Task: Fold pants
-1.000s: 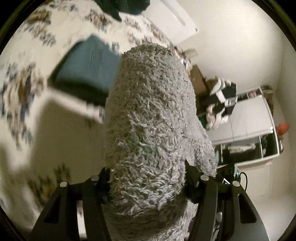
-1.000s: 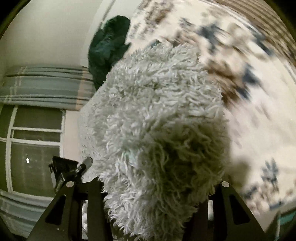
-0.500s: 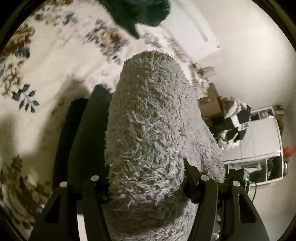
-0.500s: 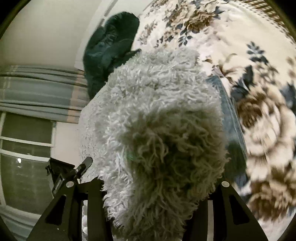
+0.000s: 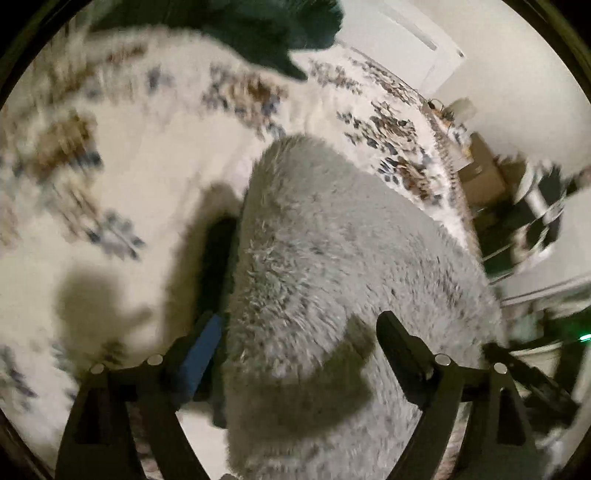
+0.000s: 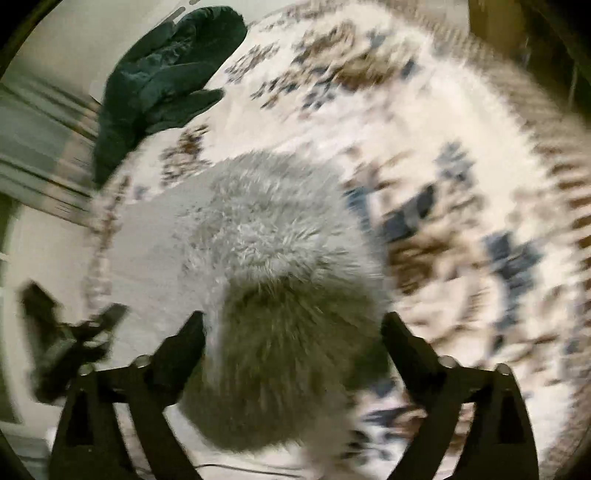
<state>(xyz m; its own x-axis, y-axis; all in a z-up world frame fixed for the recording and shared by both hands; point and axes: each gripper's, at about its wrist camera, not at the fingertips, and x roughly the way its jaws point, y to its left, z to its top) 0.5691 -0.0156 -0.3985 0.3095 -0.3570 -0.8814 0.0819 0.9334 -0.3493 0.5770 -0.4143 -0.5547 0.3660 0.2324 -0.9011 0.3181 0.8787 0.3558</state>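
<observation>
Fluffy grey pants (image 5: 332,280) lie bunched on the floral bedspread (image 5: 140,155), filling the middle of both views. My left gripper (image 5: 295,332) has its jaws spread wide, and the fabric lies between and under them without being pinched. A dark blue folded garment (image 5: 218,266) peeks out under the pants' left edge. In the right wrist view the same grey pants (image 6: 273,266) lie heaped between the spread jaws of my right gripper (image 6: 291,325), also not pinched. Both views are motion-blurred.
A dark green garment (image 6: 162,81) lies at the far end of the bed (image 6: 461,184), also in the left wrist view (image 5: 266,29). Cardboard boxes and clutter (image 5: 491,177) stand beyond the bed's right side. A curtain and window (image 6: 33,122) are at left.
Both grippers have opened and let go of the grey pants. The pants have dropped onto the dark blue folded garment on the bed. Both cameras are moving.
</observation>
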